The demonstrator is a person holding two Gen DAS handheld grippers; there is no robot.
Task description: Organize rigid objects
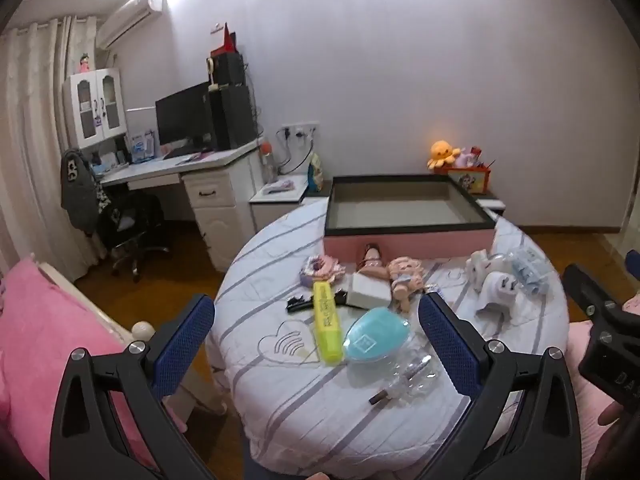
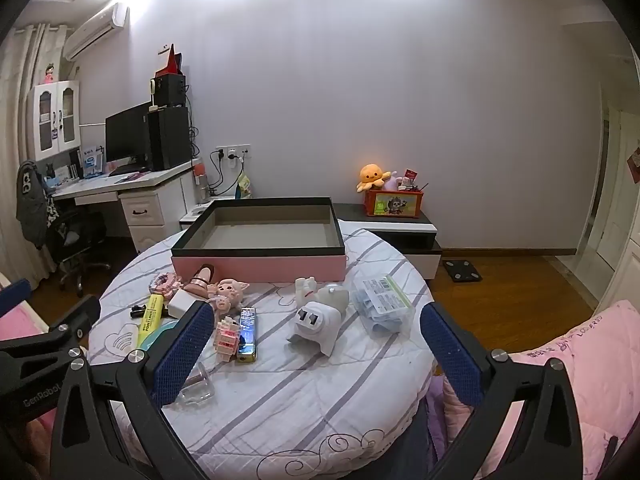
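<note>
A pink box with a black rim (image 1: pixel 408 242) (image 2: pixel 260 266) stands empty at the back of the round table (image 1: pixel 304 408) (image 2: pixel 304 400). In front of it lie a yellow highlighter (image 1: pixel 327 326) (image 2: pixel 150 316), a teal oval case (image 1: pixel 366 338), a white block (image 1: pixel 370 295), a pink doll (image 1: pixel 404 280) (image 2: pixel 230 292), a white toy figure (image 1: pixel 494 280) (image 2: pixel 320 316), a packet of blue clips (image 2: pixel 384 306), a lighter (image 2: pixel 247 334) and a clear bottle (image 1: pixel 408 376). My left gripper (image 1: pixel 316 344) and right gripper (image 2: pixel 316 352) are both open and empty above the table's near side.
A desk with a monitor (image 1: pixel 182 120) and an office chair (image 1: pixel 132 232) stand at the left. A low cabinet with an orange plush octopus (image 2: pixel 370 176) and a red toy box (image 2: pixel 394 204) stands behind the table. Pink bedding (image 1: pixel 48 344) (image 2: pixel 580 368) lies on both sides.
</note>
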